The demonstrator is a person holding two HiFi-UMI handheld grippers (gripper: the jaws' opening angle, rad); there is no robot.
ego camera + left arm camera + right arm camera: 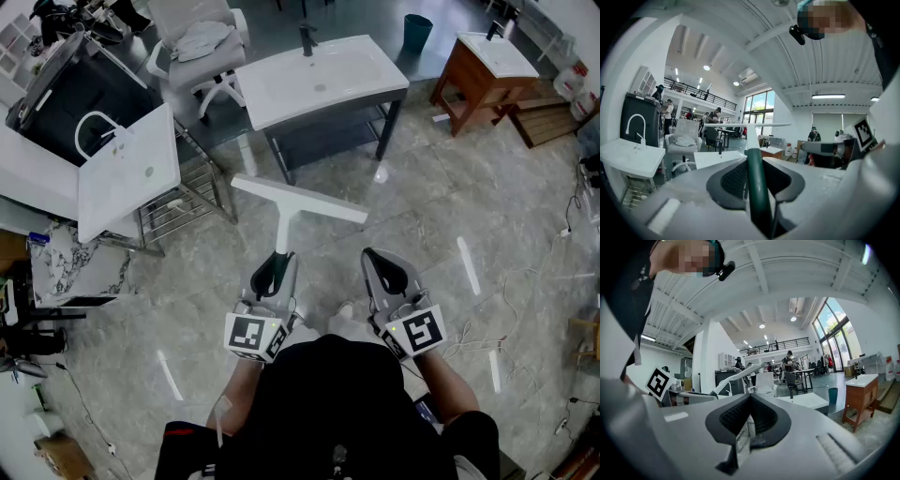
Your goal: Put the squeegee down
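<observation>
Nearest, the person's black top (328, 403) fills the bottom of the head view, with both forearms reaching forward over the floor (450, 197).

The left gripper (278, 258) is clamped on the squeegee (286, 211). In the left gripper view its dark pads press on either side of the dark green handle, which runs straight out between them. The handle turns white further out and ends in a long white crossbar. The squeegee rests on nothing; it is held roughly level in the air above the floor, and the crossbar is the part farthest from the person.

The right gripper (372, 255) is just beside the left one, on the person's right, and apart from the squeegee. Its jaws are drawn together with the tips meeting, and nothing is between them.

Pale marbled tile stretches beyond the grippers, with thin cables (562, 234) trailing near the floor's right edge.

Farther out, at the floor's left edge, a white basin (127, 173) sits on a steel frame. A black cabinet (70, 103) is behind it.

Toward the far middle of the floor a grey-framed sink table (319, 75) carries a dark tap.

To its left, farther back, is a white chair (197, 47).

At the far right are a teal bin (417, 33) and a wooden vanity (487, 70) with a white basin top.
</observation>
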